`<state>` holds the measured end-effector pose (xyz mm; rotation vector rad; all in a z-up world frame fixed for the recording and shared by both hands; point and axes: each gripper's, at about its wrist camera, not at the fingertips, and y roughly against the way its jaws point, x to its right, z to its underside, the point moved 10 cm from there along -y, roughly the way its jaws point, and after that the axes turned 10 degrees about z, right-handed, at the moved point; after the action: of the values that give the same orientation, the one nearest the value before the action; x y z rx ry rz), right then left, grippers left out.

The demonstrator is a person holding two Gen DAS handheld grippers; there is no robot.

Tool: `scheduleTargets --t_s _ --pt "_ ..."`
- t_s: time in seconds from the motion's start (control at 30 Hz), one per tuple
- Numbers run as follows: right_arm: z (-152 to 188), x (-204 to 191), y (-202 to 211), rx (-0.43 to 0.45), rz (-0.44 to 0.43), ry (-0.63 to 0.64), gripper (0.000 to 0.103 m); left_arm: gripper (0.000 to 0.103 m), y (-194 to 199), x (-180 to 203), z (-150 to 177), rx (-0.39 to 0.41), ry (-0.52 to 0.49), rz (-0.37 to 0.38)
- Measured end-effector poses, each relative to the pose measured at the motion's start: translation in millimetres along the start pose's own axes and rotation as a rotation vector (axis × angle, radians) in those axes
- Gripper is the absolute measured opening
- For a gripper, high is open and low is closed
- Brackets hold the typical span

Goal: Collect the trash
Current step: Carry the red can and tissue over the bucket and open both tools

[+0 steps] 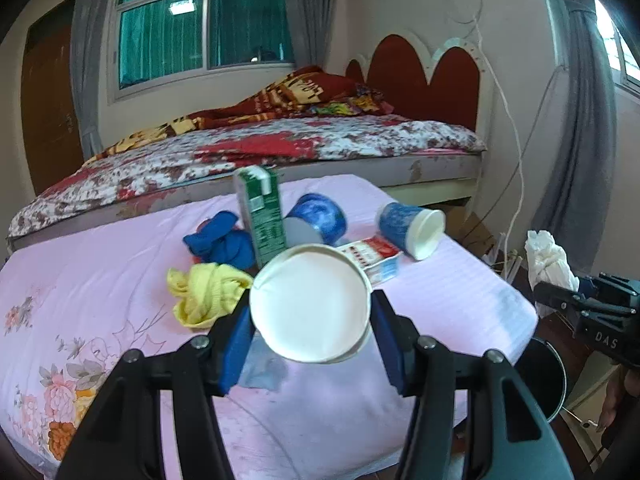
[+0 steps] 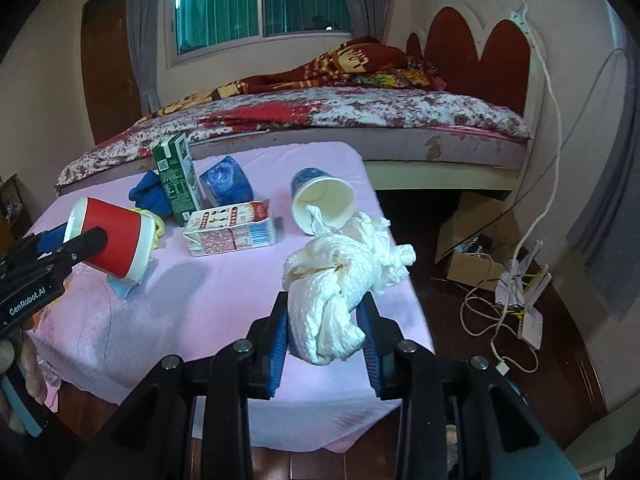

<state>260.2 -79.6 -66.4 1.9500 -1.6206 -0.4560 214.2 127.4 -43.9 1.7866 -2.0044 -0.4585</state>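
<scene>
My left gripper [image 1: 310,316] is shut on a red paper cup [image 1: 310,308], its white bottom facing the camera; the cup's red side shows in the right wrist view [image 2: 114,242], held above the pink-covered table [image 2: 224,280]. My right gripper [image 2: 326,320] is shut on a crumpled white tissue wad [image 2: 340,276] above the table's right part; the wad also shows in the left wrist view [image 1: 548,264]. On the table lie a blue paper cup on its side [image 2: 320,200], a second blue cup [image 2: 228,186], a standing green carton [image 2: 176,180] and a flattened red-white carton [image 2: 230,232].
A blue cloth [image 1: 222,240] and a yellow cloth [image 1: 206,292] lie on the table's left. A bed [image 2: 340,116] stands behind. A dark round bin [image 1: 544,376] sits below the table's right edge. A cardboard box [image 2: 468,248] and cables [image 2: 504,304] clutter the floor at right.
</scene>
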Motion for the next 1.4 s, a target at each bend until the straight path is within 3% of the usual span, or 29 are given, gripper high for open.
scheduleTargets --t_s 0.43,0.87,1.1,1.4 --pt "36.3 89.8 23.7 -0.022 0.099 -0.073 0.035 0.057 -15.7 103.6 1.1 -0.018 -0.093 0.141" --pt "93.4 174.6 38.1 -0.083 0.182 -0.149 0.035 0.057 -36.5 214.9 29.5 -0.081 -0.176 0.312" --pt "127.3 199.7 34.3 -0.127 0.187 -0.166 0.035 0.057 -47.3 268.4 53.9 -0.138 -0.220 0.401" --pt "182.8 222.0 7.8 -0.226 0.166 -0.167 0.036 0.057 -80.8 312.8 103.9 -0.272 -0.265 0.486"
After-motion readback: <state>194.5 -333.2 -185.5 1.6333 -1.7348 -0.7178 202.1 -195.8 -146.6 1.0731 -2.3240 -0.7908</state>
